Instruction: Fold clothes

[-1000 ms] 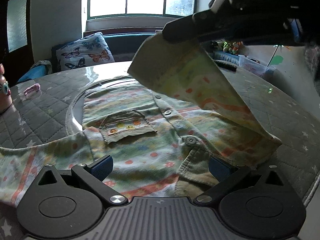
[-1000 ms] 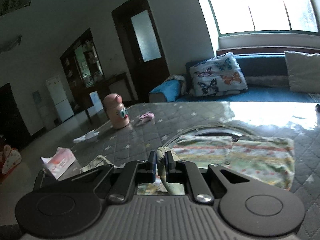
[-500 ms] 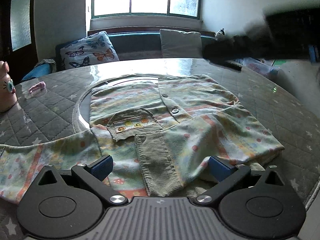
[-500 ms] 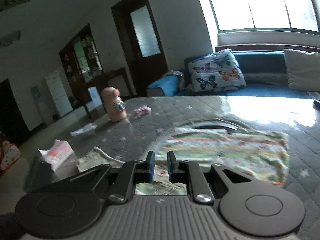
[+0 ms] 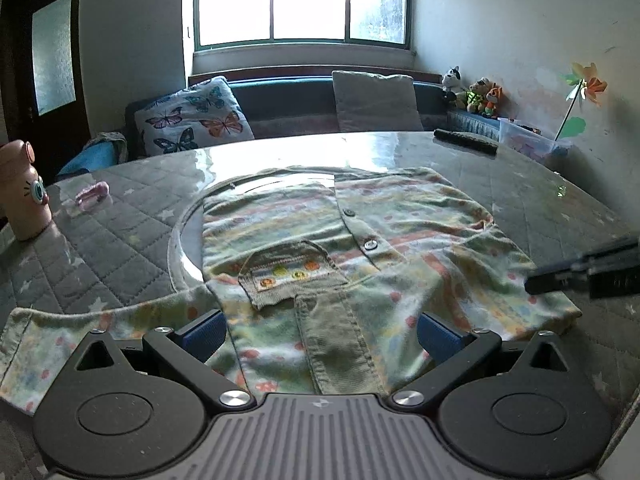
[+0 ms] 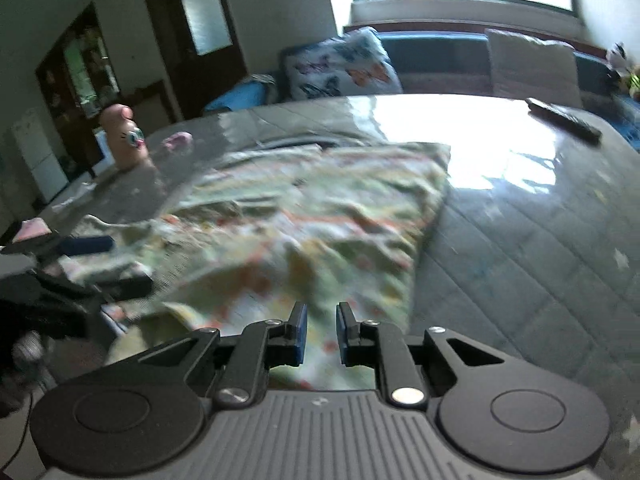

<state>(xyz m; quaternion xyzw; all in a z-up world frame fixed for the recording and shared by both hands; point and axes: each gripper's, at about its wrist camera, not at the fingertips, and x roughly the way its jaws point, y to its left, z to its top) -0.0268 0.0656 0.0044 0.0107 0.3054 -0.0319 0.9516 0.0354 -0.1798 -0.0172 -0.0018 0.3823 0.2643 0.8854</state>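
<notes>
A child's flowered button shirt (image 5: 320,236) lies flat on the quilted table (image 5: 100,248), with a corduroy pocket (image 5: 288,272) on its front. One sleeve is folded across the front, its corduroy cuff (image 5: 336,340) nearest me. The other sleeve (image 5: 60,332) spreads out to the left. My left gripper (image 5: 320,332) hovers wide open over the shirt's near hem, holding nothing. My right gripper (image 6: 320,320) is low over the shirt's (image 6: 300,220) right side, jaws a narrow gap apart with no cloth pinched. It shows as a dark blurred bar (image 5: 580,276) in the left wrist view.
A pink bottle (image 5: 24,196) and a small pink object (image 5: 92,196) sit at the table's far left. A dark remote (image 5: 466,142) lies at the far right. A glass turntable rim (image 5: 184,240) runs under the shirt. A sofa with cushions (image 5: 192,124) stands behind.
The right gripper held the sleeve up, let it go onto the shirt front, then swung down to the shirt's right side. The left gripper stayed put.
</notes>
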